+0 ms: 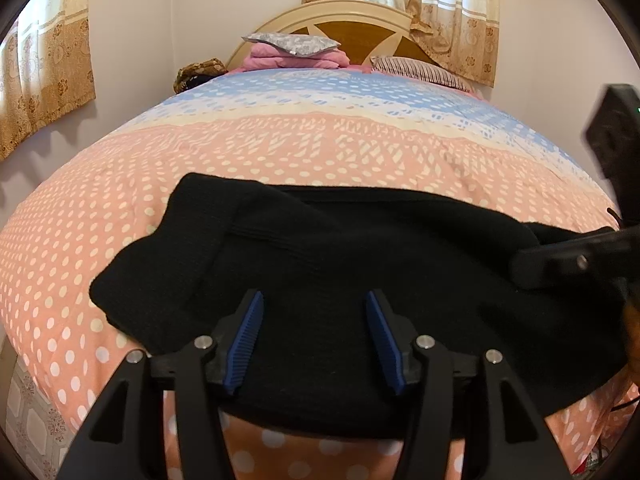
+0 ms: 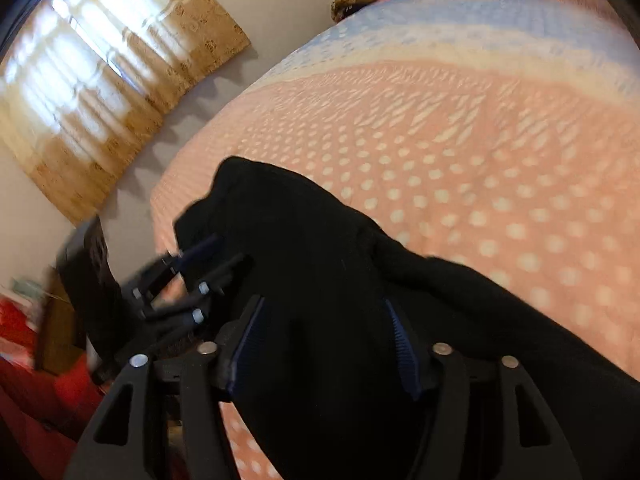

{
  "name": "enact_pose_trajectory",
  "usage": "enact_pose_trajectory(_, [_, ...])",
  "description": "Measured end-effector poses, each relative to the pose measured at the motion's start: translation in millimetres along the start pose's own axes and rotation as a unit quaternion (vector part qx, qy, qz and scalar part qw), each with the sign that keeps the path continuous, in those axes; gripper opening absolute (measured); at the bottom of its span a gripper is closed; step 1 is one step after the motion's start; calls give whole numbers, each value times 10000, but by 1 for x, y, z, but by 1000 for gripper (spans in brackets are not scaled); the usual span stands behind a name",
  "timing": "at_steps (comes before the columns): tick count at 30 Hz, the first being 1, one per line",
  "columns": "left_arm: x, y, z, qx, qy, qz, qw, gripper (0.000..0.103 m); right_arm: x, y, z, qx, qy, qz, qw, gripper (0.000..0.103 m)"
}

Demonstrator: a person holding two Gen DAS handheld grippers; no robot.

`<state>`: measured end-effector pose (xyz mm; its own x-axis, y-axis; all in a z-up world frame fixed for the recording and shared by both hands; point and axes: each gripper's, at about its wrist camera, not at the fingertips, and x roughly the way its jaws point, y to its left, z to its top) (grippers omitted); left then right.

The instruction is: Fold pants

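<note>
Two grippers hang over the near edge of the bed [image 1: 120, 208], and between them we have the black pants [image 1: 320, 248] lying in a bundle along that edge. Our left gripper [image 1: 314, 312] has its fingers [image 1: 248, 332] set at a middling gap, with the cloth below and between them, and the pads do not press on it. Our right gripper [image 2: 324, 320] has its fingers [image 2: 404, 344] a little wider, also parted over the cloth with nothing pinched, though that view is blurred.

The pants run crosswise to our fingers, their long axis following the near edge from the bed's left side toward the right. They look partly folded, one layer lying over another near the left end. Each gripper sits over its own end, the left over the left end, the right just beside it, so neither has to reach far. We judge that the next grasp turns on taking an edge at both ends together.

We see no containers.
</note>
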<state>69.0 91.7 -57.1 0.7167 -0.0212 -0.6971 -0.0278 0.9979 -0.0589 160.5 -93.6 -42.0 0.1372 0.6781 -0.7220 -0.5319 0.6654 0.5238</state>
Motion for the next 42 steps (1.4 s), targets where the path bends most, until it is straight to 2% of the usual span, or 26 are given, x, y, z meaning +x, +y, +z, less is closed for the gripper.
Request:
enact_pose_trajectory(1, [0, 0, -1, -2, -6, 1, 10000, 57, 8, -4, 5, 175, 63, 223, 9996, 73])
enact_pose_trajectory(3, [-1, 1, -1, -20, -15, -9, 10000, 57, 17, -1, 14, 222, 1, 424, 9989, 74])
enact_pose_trajectory(5, [0, 0, -1, -16, -11, -9, 10000, 57, 30, 1, 24, 416, 22, 983, 9943, 76])
enact_pose_trajectory(6, [0, 0, -1, -10, -7, -12, 10000, 57, 37, -1, 27, 519, -9, 1096, 9926, 76])
enact_pose_trajectory(9, [0, 1, -1, 18, -3, -36, 10000, 57, 43, -7, 33, 616, -277, 1033, 9924, 76])
enact_pose_trajectory(13, [0, 2, -1, 12, -8, -112, 9999, 57, 18, -41, 45, 1175, -606, 1372, 9817, 72])
enact_pose_trajectory(14, [0, 2, -1, 13, -11, -120, 9999, 58, 8, -56, 50, 1392, -683, 1551, 9757, 68])
enact_pose_trajectory(16, [1, 1, -1, 43, -13, -105, 9999, 58, -2, -76, 55, 1787, -625, 1881, 9637, 64])
enact_pose_trajectory(17, [1, 0, -1, 55, -10, -89, 9999, 58, -3, -87, 56, 1973, -552, 1973, 9587, 58])
enact_pose_trajectory(20, [0, 1, -1, 82, 6, -111, 9999, 58, -4, -100, 51, 2066, -287, 2047, 9564, 54])
enact_pose_trajectory(22, [0, 3, 1, 86, 22, -142, 9999, 58, -14, -102, 44, 2074, -294, 2020, 9567, 54])
enact_pose_trajectory(24, [0, 3, 1, 94, 25, -158, 9998, 59, -41, -102, 33, 2043, -622, 1442, 9662, 56])
enact_pose_trajectory(26, [0, 1, 2, 110, 44, -117, 9999, 59, -75, -112, 21, 2141, -1064, 956, 9663, 56])
enact_pose_trajectory(29, [-1, -1, 5, 135, 118, -52, 9998, 59, -134, -123, -5, 2221, -1573, -507, 9609, 56])
enact_pose_trajectory(30, [-1, -1, 7, 125, 161, -45, 9998, 59, -155, -127, -14, 2208, -1735, -1152, 9528, 56])
enact_pose_trajectory(32, [-6, 0, 14, 56, 239, -86, 9997, 59, -201, -140, -31, 2342, -2096, -2231, 9227, 56])
enact_pose_trajectory(35, [-16, -4, 24, 28, 68, -212, 9997, 59, -249, -168, -42, 2632, -2213, -3401, 8753, 56])
enact_pose_trajectory(37, [-14, -8, 29, 100, 35, -122, 9999, 59, -273, -191, -46, 2801, -2223, -4027, 8425, 56])
enact_pose_trajectory(38, [-10, -9, 30, 91, 95, -46, 9999, 59, -277, -203, -44, 2832, -2068, -4305, 8317, 57])
enact_pose_trajectory(40, [4, -6, 29, -43, 310, 60, 9995, 59, -271, -229, -39, 2858, -1488, -4903, 8098, 57])
enact_pose_trajectory(42, [13, -2, 26, -157, 395, 93, 9991, 59, -257, -251, -40, 2886, -1024, -5161, 7999, 57])
